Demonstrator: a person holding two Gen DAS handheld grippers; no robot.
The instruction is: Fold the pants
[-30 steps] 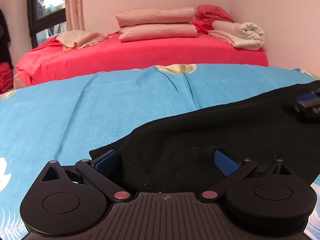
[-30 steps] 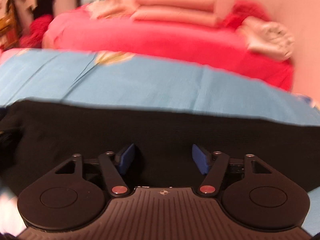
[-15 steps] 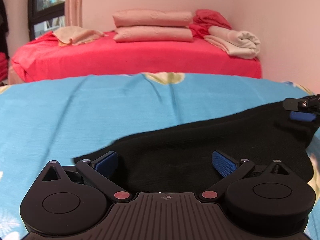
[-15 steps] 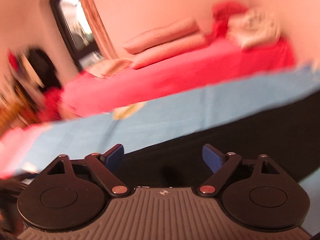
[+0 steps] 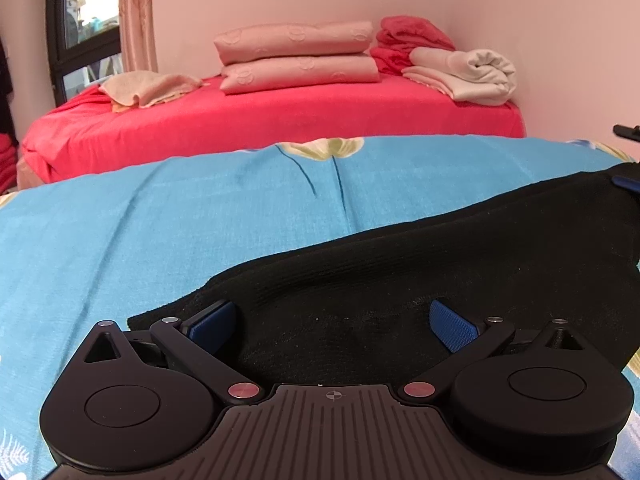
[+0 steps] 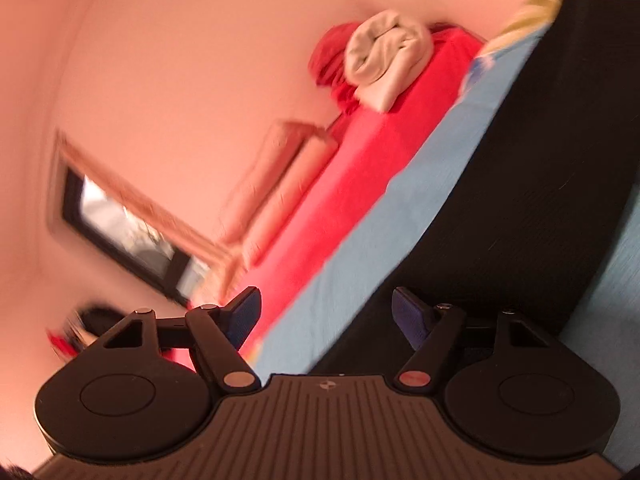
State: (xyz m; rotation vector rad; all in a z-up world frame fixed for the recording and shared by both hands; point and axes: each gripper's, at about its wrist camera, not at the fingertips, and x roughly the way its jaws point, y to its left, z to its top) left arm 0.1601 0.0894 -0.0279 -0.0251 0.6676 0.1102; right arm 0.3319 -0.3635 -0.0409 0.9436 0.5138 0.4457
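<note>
Black pants lie stretched across a blue flowered sheet, running from near me to the right. My left gripper hovers open over their near end, blue pads wide apart with the cloth lying between them, unpinched. At the far right edge, my right gripper stands at the other end of the pants. In the right wrist view the picture is rolled on its side. The pants run as a diagonal black band. My right gripper has its jaws wide and closing, one pad over the pants' edge, neither pressing on cloth.
Beyond the blue sheet stands a red bed with two stacked pink pillows, a rolled white towel, red folded cloth and a beige cloth. A window with a curtain is at the far left. A pink wall rises behind.
My right gripper has rolled onto its side and swung along the pants to their right end. The left gripper has hardly moved. The pants' near edge has shifted slightly.
</note>
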